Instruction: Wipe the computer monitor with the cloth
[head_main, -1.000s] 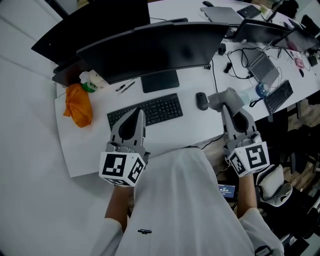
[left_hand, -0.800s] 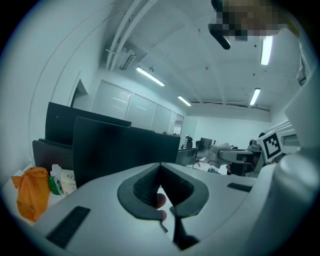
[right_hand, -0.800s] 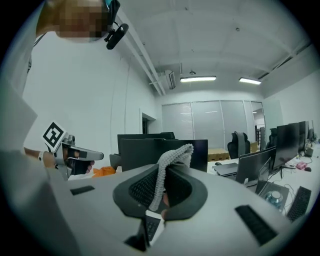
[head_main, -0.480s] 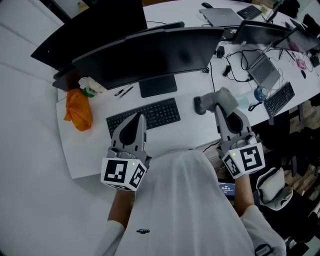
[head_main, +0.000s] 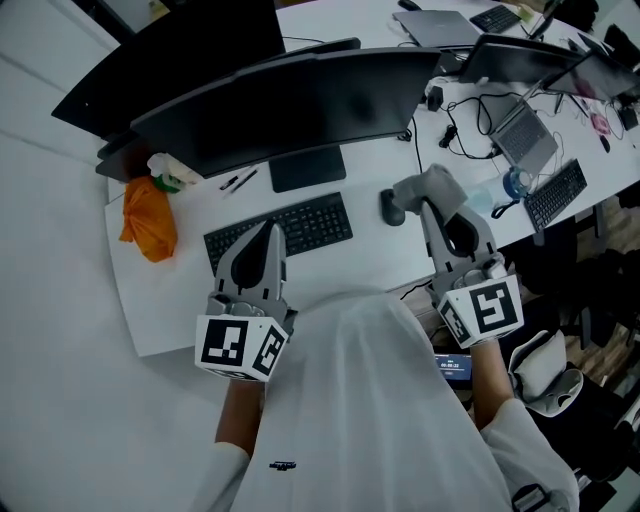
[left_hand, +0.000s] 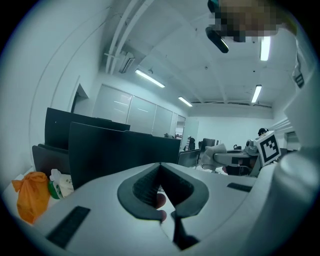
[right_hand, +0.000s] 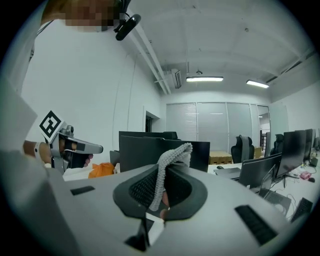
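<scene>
A wide dark monitor (head_main: 290, 100) stands on the white desk (head_main: 380, 255), also seen as the monitor (right_hand: 150, 150) in the right gripper view. My right gripper (head_main: 430, 195) is shut on a grey cloth (head_main: 428, 188), which sticks up between its jaws as a knitted fold, the cloth (right_hand: 167, 170). It hovers above the desk near the mouse (head_main: 389, 206), to the right of the monitor stand. My left gripper (head_main: 268, 235) is shut with nothing in it, above the keyboard's (head_main: 280, 230) left part.
An orange bag (head_main: 147, 220) and a crumpled white item (head_main: 165, 170) lie at the desk's left. Two pens (head_main: 237, 180) lie by the monitor stand (head_main: 307, 167). More laptops, cables and a second keyboard (head_main: 555, 195) fill the desks to the right.
Both grippers have shifted slightly up and left in the view. The right one with the cloth has come closer to the mouse and the monitor.
</scene>
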